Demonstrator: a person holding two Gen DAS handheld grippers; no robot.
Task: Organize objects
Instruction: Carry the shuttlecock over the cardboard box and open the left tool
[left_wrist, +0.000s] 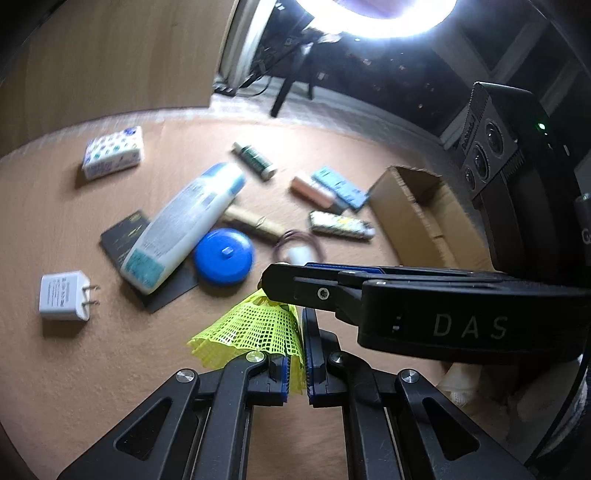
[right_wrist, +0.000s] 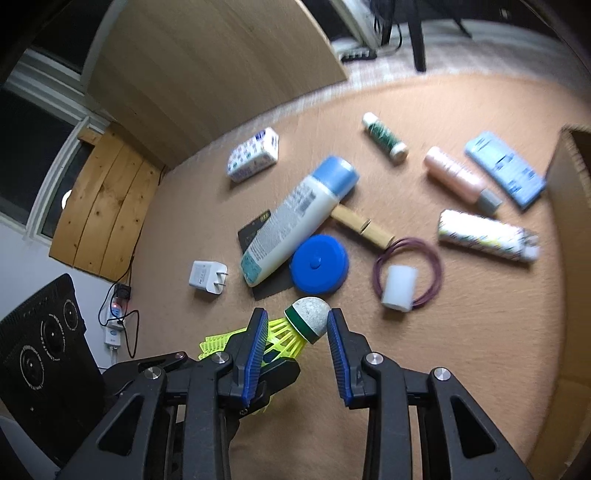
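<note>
Right wrist view: your right gripper clamps the shuttlecock by its cork head.
Left gripper: pinched shut on the yellow skirt.
Axis: cork points away, skirt back toward you.
Box: open cardboard, far right, nearer your right hand.
Textures: mesh plastic skirt, rough cork, tan mat.

I find a tan, felt-like table surface carrying scattered items. At its centre a flat black card lies under a white plastic bottle with a blue cap. A round blue plastic disc sits at the bottle's 4 o'clock, a white plug adapter at 8 o'clock, a patterned white packet at 11 o'clock. A purple cord loop rings a white cylinder. An open cardboard box stands at 3 o'clock.
</note>
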